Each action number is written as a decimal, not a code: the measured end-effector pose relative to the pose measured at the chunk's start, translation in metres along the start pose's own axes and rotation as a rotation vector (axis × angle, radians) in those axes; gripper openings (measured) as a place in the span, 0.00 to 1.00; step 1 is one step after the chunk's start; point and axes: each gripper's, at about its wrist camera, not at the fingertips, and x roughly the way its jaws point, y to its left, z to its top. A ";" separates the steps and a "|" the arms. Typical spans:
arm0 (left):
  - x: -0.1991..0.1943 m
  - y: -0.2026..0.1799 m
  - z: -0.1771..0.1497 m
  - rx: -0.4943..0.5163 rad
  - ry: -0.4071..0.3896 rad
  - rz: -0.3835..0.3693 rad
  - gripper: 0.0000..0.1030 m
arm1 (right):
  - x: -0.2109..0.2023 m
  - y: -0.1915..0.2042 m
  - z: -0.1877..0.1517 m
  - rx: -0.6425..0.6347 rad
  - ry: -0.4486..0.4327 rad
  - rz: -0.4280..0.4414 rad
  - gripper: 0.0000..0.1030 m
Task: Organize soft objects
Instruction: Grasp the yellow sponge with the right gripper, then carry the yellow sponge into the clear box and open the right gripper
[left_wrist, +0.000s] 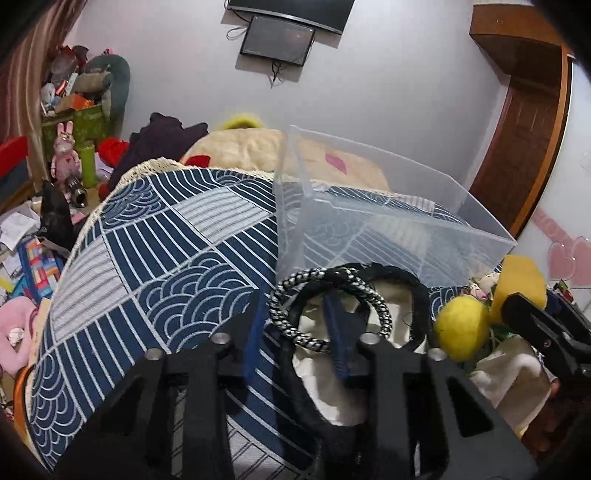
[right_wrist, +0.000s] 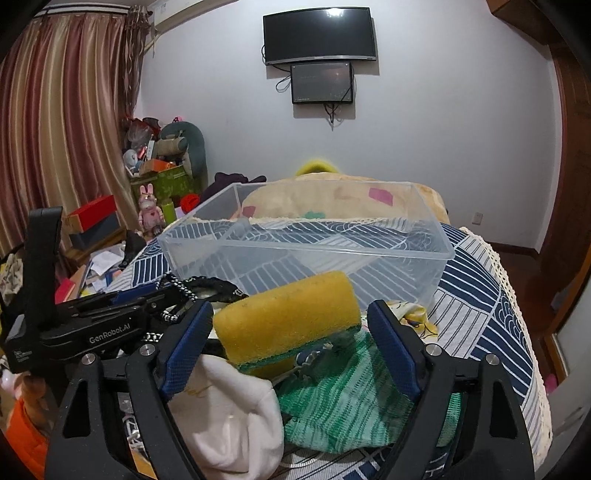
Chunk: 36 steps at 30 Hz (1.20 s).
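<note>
Right gripper (right_wrist: 291, 328): jaws standing wide open, blue pads flanking the yellow sponge (right_wrist: 288, 314) at frame centre; gripping nothing, gaps showing on both sides.
Left gripper (left_wrist: 295, 332): jaws spread wide; one finger appearing to be threading through the braided cord loop (left_wrist: 328, 306), low centre of frame; no pinch showing, so holding nothing firmly as far as I can tell.
Soft pile: sponge sitting atop green knit cloth (right_wrist: 343, 402), lower right of centre, with white fabric (right_wrist: 229, 417) bunching at lower left; a yellow ball (left_wrist: 461, 328) lying right of the cord loop.
Step in hand: judging it as picking stage, each gripper lining up on one soft item.
Next move: probably closing on the sponge, then lifting over the near wall of the clear bin (right_wrist: 306, 251), mid-frame just behind the pile and looking empty.
Risk: sponge compressing and slipping; cord dangling off the finger.
Surface: blue wave-patterned cloth (left_wrist: 155, 258) covering a rounded table.
Room: clutter and toys filling the left; curtains (right_wrist: 62, 122) hanging upper left; two screens (right_wrist: 319, 33) mounted at top centre.
</note>
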 end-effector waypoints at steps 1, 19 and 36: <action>-0.001 -0.001 0.000 0.002 -0.003 0.004 0.26 | 0.000 0.000 0.000 -0.002 0.000 0.002 0.79; -0.051 -0.021 0.012 0.052 -0.126 -0.012 0.03 | -0.027 -0.003 0.007 0.001 -0.089 -0.026 0.61; -0.003 0.001 0.006 0.009 0.054 -0.020 0.17 | -0.040 -0.014 0.009 0.034 -0.108 -0.018 0.61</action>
